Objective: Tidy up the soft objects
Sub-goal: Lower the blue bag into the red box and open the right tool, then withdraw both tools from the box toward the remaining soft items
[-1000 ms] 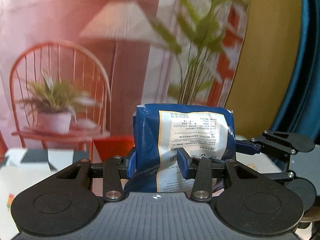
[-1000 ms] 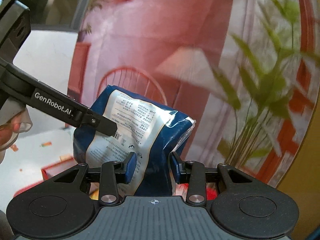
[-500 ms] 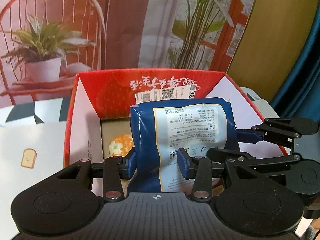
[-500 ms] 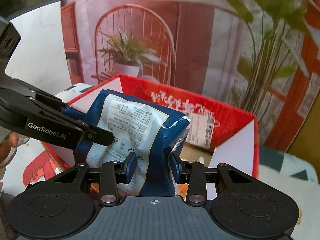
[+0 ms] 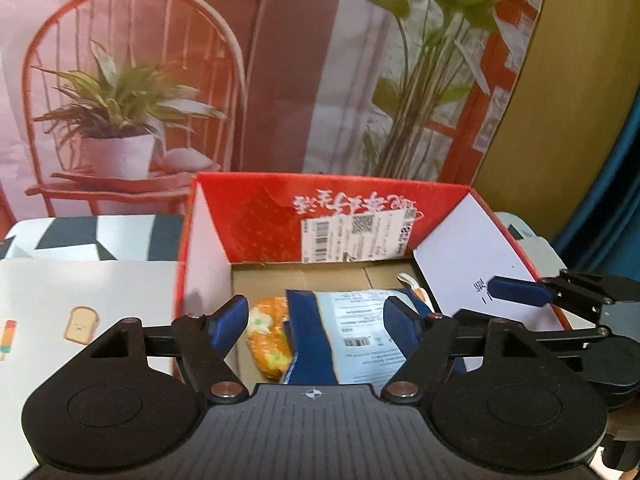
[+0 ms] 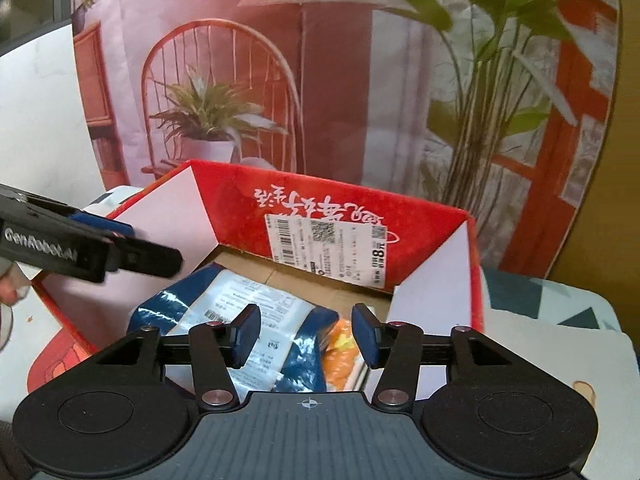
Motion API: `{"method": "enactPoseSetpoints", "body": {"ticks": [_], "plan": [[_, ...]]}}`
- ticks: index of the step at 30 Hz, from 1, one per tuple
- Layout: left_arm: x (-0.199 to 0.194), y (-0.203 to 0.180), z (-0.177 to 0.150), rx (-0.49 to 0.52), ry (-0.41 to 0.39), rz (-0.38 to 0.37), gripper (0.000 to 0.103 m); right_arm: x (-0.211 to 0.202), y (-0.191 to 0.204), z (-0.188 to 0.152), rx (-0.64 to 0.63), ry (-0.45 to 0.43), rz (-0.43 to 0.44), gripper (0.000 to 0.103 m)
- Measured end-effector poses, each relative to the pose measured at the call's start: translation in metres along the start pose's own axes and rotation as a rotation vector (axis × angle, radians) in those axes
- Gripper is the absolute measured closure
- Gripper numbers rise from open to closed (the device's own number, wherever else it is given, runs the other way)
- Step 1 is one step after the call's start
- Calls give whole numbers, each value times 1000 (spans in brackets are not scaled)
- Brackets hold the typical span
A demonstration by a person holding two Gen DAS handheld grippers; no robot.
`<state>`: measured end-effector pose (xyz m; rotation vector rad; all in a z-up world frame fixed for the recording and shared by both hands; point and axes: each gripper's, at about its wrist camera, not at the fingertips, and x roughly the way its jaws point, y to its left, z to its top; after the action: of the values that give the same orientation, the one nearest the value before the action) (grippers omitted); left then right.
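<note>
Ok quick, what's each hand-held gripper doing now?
Left hand-held gripper: open, jaws just opened off the blue packet in the red box.
Right hand-held gripper: open, likewise.

Behind everything hangs a big printed backdrop: pinkish wall, a red wire chair with a potted plant on it, a tall leafy plant and a lampshade up top. The tabletop is white with little toast and popsicle doodles, plus a black-and-white patterned bit further back. A mustard-yellow wall and a teal curtain sit off to the right.

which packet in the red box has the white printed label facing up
The blue plastic packet, lying flat in the red cardboard box; the orange snack packet beside it shows no such label.
</note>
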<state>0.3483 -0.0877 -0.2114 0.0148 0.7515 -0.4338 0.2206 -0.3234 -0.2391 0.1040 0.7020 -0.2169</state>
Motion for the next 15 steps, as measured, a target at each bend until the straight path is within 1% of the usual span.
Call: {"method": "enactPoseSetpoints", "body": {"ticks": [2, 8, 11, 13, 14, 15], "plan": [[-8, 0, -2, 3, -15, 8, 24, -5, -1, -1, 13, -7, 4, 56], [-35, -1, -15, 16, -47, 24, 24, -23, 5, -6, 36, -26, 12, 54], [-47, -1, -23, 24, -58, 31, 23, -35, 8, -9, 39, -38, 16, 49], [-56, -3, -28, 29, -64, 36, 22, -44, 10, -12, 42, -46, 21, 42], [-59, -3, -31, 29, -68, 38, 21, -47, 11, -13, 42, -50, 23, 40], [-63, -3, -34, 30, -72, 40, 20, -51, 12, -13, 42, -53, 24, 34]]}}
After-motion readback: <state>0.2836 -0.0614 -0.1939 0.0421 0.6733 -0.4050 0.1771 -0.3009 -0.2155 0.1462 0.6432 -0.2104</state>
